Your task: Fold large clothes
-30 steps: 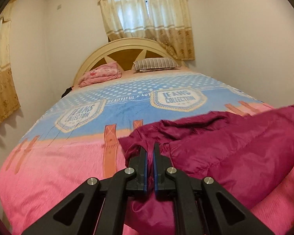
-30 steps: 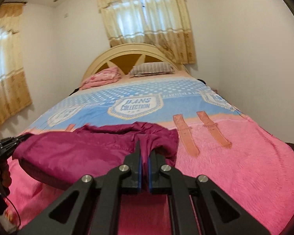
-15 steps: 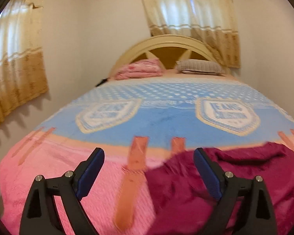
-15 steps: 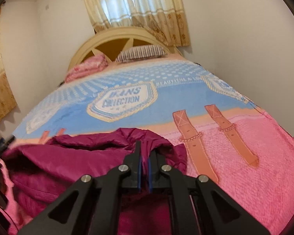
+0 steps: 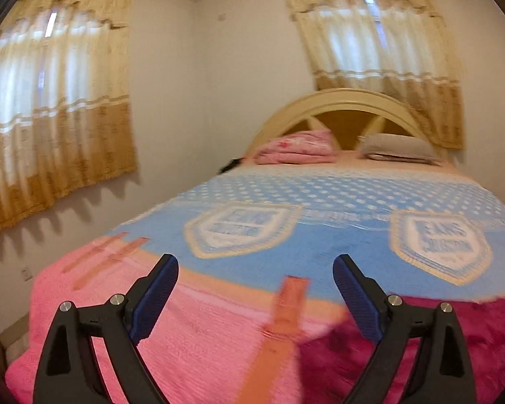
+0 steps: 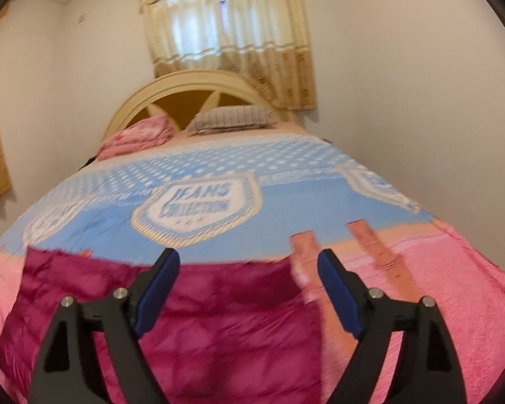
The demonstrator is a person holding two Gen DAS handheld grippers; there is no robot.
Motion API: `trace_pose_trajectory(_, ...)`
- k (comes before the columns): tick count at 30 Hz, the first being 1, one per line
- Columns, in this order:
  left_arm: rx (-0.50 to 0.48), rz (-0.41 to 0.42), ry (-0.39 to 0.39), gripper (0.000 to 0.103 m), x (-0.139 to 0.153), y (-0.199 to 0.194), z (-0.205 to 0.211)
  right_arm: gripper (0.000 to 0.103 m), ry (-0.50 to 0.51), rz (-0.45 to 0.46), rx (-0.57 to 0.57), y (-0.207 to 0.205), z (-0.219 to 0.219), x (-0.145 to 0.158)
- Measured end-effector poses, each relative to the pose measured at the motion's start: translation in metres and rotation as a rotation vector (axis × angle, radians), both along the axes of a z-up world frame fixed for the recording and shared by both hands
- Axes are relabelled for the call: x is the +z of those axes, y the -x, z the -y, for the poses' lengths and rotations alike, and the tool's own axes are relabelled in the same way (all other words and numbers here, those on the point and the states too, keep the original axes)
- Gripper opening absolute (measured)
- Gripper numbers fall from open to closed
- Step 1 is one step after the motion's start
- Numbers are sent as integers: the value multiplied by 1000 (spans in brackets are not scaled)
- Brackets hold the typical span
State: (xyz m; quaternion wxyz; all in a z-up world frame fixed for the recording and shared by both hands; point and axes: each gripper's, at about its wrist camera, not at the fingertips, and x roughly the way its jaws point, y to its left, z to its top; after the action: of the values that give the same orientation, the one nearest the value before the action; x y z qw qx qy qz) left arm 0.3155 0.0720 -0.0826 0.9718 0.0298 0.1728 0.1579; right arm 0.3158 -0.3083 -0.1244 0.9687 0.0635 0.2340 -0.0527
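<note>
A magenta quilted garment lies flat on the pink near end of the bed, its far edge straight across. In the left wrist view only its left part shows at the lower right. My right gripper is open and empty just above the garment's right half. My left gripper is open and empty above the pink bedspread, to the left of the garment. Both views are motion-blurred.
The bed has a pink and blue bedspread with "Jeans Collection" badges. A pink pillow and a grey striped pillow lie by the arched headboard. Curtained windows are on the left and back walls.
Both grippers let go of the garment: the left opened first and swung left, the right opened in the last half second. The garment now lies flat on the bed.
</note>
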Motion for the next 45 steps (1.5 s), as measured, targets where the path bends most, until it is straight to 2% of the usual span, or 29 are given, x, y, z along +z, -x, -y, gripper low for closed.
trace_pose_trajectory(7, -175, -132, -187, 95, -44, -17, 96, 83, 111, -188, 87, -31, -56, -40)
trace_pose_trajectory(10, -151, -188, -273, 95, -64, -41, 116, 83, 141, -222, 76, -43, -57, -54)
trace_pose_trajectory(12, -113, -241, -293, 95, -76, -62, 118, 83, 143, -240, 62, -53, -52, -59)
trace_pose_trajectory(16, -25, -342, -224, 95, -97, -97, 99, 83, 138, -259, 27, -70, -44, -65)
trace_pose_trajectory(19, -13, -398, -168, 95, -112, -112, 91, 83, 137, -279, 23, -81, -40, -75)
trace_pose_trajectory(23, -17, -410, -150, 95, -122, -120, 93, 83, 121, -297, 8, -85, -38, -85)
trace_pose_trajectory(27, -19, -419, -163, 96, -129, -124, 99, 83, 123, -300, 5, -86, -39, -89)
trace_pose_trajectory(38, -25, -463, -108, 100, -137, -131, 89, 87, 110, -341, -2, -93, -36, -98)
trace_pose_trajectory(45, -25, -474, -103, 101, -139, -132, 88, 90, 105, -369, -10, -97, -34, -103)
